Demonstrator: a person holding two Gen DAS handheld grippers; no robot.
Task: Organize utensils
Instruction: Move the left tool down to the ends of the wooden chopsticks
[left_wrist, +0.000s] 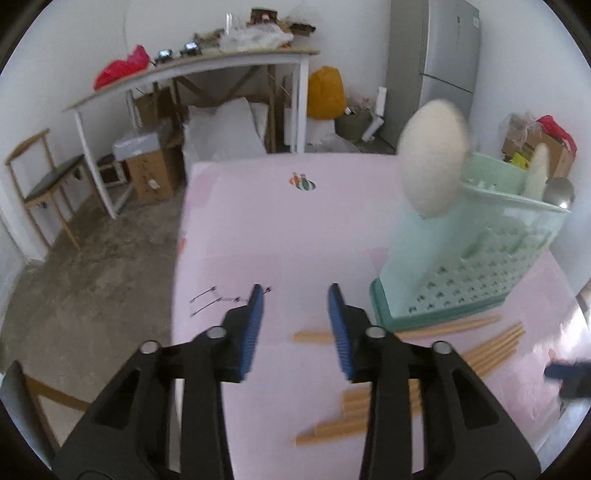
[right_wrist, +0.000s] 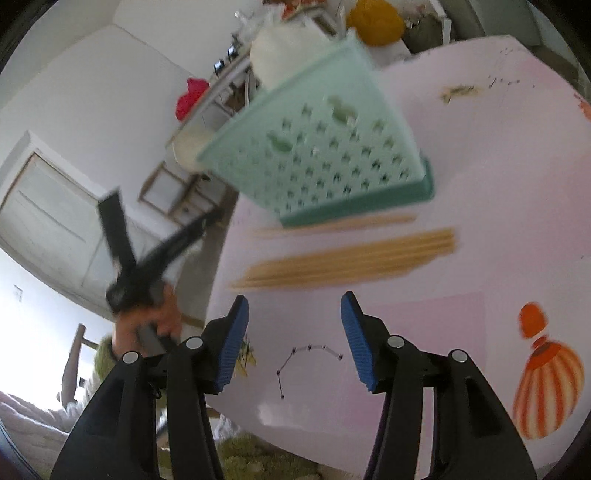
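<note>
Right wrist view is motion-blurred: tan wooden chopsticks lie smeared on the pink desk, just near of the mint-green perforated plastic holder. Both hand-held grippers, left and right, stand open, empty.

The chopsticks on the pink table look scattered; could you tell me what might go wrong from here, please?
1. The chopsticks lie flat and bunched, so the open right gripper may pinch several or skid off.
2. One chopstick rests against the green utensil holder; reaching for it could nudge the top-heavy holder.
</note>
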